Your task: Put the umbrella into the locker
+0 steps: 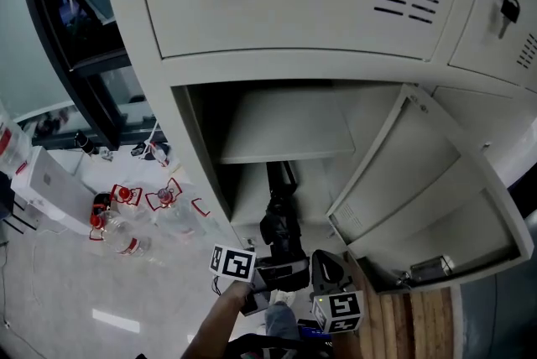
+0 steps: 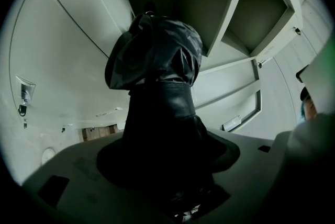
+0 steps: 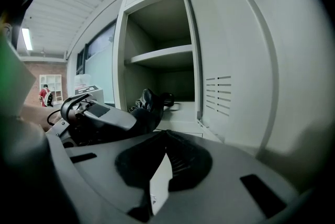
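Firmly clamped on the handle end of the folded black umbrella [image 2: 157, 60], the fingers [image 2: 118, 163] of the left gripper [image 2: 163, 134] are seen with the bunched canopy standing out beyond them toward the locker. The right gripper [image 3: 163, 139] is held just beside it, its fingers [image 3: 188, 163] drawn together at the tips with nothing between them (only a pale sliver of background shows through).

From the right gripper view, the umbrella's far end and its strap loop [image 3: 168, 97] are judged to lie already inside the lower compartment, under the shelf [image 3: 162, 55], while the gripped end is kept outside the opening. The open locker door [image 1: 419, 181] stands to the right, and plastic bottles [image 1: 126, 240] are scattered on the floor to the left.

Insertion is judged to be under way but unfinished. If the grip were let go here, the umbrella could slide back out over the front lip, since much of its weight seems to sit outside. The loose canopy folds could also be caught on the compartment edge or the shelf if pushed in at a tilt, and the strap could be snagged on the left fingers when they are drawn back.
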Tool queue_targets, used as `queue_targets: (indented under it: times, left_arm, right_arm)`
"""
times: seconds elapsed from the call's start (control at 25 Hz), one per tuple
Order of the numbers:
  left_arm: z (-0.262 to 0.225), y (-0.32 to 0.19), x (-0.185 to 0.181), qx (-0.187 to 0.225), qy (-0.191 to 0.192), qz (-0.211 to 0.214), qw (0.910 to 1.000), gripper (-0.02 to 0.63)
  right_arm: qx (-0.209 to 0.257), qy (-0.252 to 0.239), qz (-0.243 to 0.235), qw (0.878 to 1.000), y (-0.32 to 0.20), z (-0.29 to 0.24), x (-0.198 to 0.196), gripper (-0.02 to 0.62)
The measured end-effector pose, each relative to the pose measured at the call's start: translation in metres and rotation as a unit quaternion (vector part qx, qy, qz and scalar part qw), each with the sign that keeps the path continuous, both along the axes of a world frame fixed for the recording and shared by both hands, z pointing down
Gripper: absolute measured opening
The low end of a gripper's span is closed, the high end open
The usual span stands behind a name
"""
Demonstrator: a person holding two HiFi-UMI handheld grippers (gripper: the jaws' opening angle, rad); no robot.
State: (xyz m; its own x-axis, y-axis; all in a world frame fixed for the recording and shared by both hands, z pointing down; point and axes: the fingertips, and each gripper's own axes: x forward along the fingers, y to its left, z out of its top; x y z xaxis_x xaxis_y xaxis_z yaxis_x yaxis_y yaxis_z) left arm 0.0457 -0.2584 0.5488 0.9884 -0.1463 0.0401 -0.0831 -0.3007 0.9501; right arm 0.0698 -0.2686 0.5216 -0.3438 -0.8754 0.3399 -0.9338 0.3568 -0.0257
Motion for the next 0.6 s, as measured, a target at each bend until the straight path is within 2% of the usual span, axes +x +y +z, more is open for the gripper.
queue_targets:
  times: [0.2,0.6]
  left_arm:
    - [-0.004,-0.007,0.002,-0.018,0.012,0.002,0.9998,0.295]
    - [-0.014,-0.015,0.004,-0.048,0.051,0.013,0.9975,0.298]
  right_arm:
    - [0.021,-0.023,-0.017,0.999,-0.003,-0.008,-0.006,0.002]
    - [0.053,-0.037,-0.021,0.998,-0.001,-0.024,-0.002,0.002]
